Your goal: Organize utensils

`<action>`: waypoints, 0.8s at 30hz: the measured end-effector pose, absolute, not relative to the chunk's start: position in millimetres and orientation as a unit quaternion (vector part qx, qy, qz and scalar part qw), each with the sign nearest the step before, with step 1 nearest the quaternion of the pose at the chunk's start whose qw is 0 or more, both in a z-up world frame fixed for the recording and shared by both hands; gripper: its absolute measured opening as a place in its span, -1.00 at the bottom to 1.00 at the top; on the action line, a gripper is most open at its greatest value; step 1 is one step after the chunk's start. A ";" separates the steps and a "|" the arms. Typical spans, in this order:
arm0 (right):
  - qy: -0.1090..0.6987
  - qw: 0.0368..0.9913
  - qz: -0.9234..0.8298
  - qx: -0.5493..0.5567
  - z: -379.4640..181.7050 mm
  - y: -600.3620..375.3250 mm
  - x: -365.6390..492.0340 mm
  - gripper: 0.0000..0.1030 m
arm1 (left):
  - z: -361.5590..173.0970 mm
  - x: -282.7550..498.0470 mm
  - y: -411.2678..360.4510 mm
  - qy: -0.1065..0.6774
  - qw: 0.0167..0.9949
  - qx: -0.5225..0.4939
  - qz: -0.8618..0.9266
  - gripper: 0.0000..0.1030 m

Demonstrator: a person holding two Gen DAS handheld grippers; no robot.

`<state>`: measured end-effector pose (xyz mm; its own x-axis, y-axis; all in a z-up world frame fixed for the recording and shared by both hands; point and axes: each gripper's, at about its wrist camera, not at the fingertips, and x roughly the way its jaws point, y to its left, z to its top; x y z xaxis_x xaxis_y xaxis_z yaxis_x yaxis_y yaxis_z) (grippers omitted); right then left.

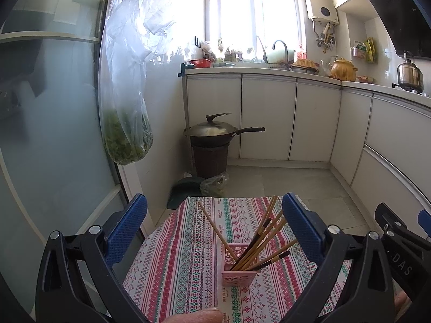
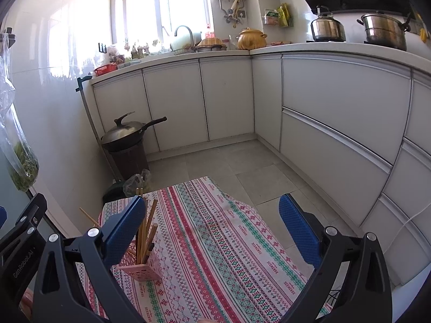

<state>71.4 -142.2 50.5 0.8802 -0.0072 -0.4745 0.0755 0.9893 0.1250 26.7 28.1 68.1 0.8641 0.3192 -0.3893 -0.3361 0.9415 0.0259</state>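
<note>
A pink perforated holder [image 1: 238, 267] stands on the patterned tablecloth [image 1: 183, 255] with several wooden chopsticks [image 1: 265, 239] leaning out of it; one lighter chopstick [image 1: 216, 231] leans to the left. My left gripper [image 1: 214, 228] is open and empty, held above and just behind the holder. In the right wrist view the holder [image 2: 142, 267] and chopsticks [image 2: 146, 231] sit at the left, partly behind my left finger [image 2: 122, 230]. My right gripper [image 2: 212, 226] is open and empty over the cloth, to the right of the holder.
The small table stands in a kitchen with white cabinets [image 1: 269, 115] ahead and to the right. A lidded wok [image 1: 215, 130] rests on a brown bin by the wall. A plastic bag of greens [image 1: 126, 123] hangs at the left. The right gripper's body [image 1: 398, 245] shows at the right edge.
</note>
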 end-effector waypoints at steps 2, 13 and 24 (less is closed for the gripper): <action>0.245 0.967 -0.021 0.070 50.0 -141.9 71.4 0.87 | 68.2 26.8 28.4 0.198 0.965 -0.022 0.170 0.86; 0.249 0.966 -0.018 0.068 48.2 -140.1 71.7 0.87 | 67.0 27.4 29.2 0.200 0.964 -0.023 0.175 0.86; 0.255 0.965 -0.015 0.067 46.1 -139.0 72.2 0.87 | 66.4 26.1 26.3 0.197 0.965 -0.025 0.172 0.86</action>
